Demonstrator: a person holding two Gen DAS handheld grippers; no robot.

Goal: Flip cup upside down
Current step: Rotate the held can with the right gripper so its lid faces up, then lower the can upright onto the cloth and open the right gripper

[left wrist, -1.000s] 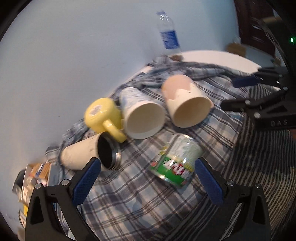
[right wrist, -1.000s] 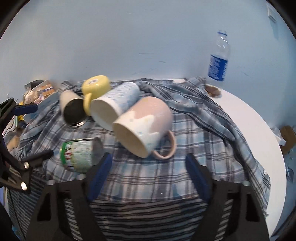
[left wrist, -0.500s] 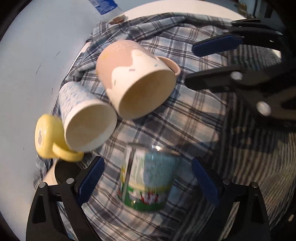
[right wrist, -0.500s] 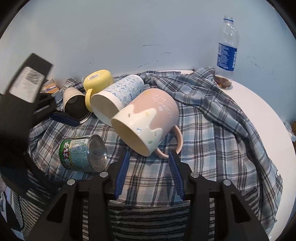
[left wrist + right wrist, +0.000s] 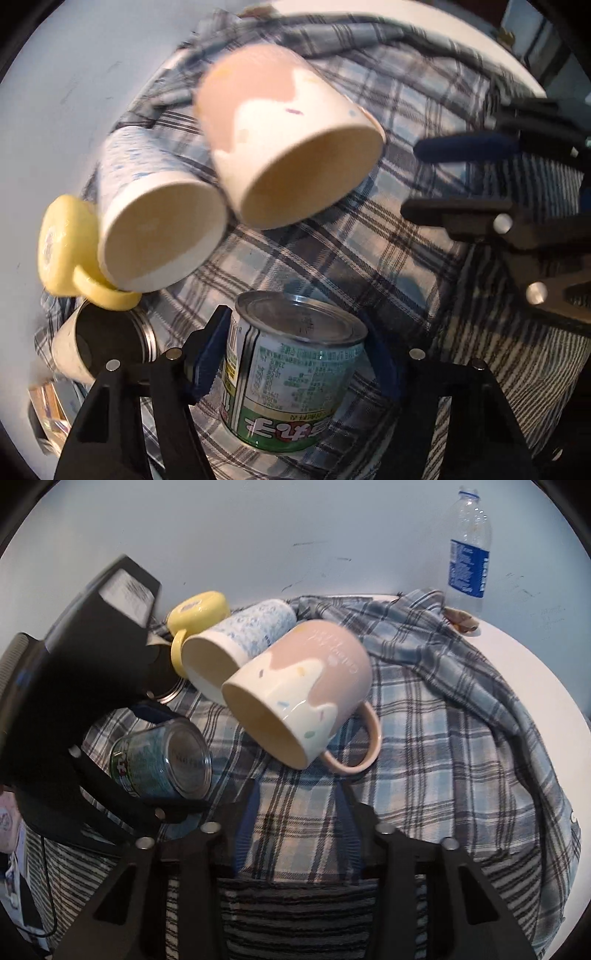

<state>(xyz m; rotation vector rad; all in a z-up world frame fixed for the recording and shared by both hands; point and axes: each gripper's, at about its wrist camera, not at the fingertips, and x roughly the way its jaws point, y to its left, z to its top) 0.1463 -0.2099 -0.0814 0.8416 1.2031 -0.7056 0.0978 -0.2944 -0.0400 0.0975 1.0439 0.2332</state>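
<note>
A green-labelled tin can [image 5: 291,376] lies on its side on the plaid cloth; my left gripper [image 5: 293,354] has its blue pads on both sides of it, shut on it. It also shows in the right wrist view [image 5: 162,760]. A pink and white mug [image 5: 299,694] lies on its side with its mouth toward me, also in the left wrist view [image 5: 288,147]. My right gripper [image 5: 297,827] is partly closed and empty, just below the mug's handle [image 5: 354,746].
A blue speckled cup [image 5: 236,642], a yellow mug [image 5: 195,616] and a steel-rimmed tumbler [image 5: 96,339] lie on their sides at the left. A water bottle [image 5: 467,561] stands at the back right. The plaid cloth [image 5: 443,716] covers a round white table [image 5: 546,686].
My left gripper moved in and closed around the tin can. My right gripper narrowed its opening and came closer to the pink mug.
</note>
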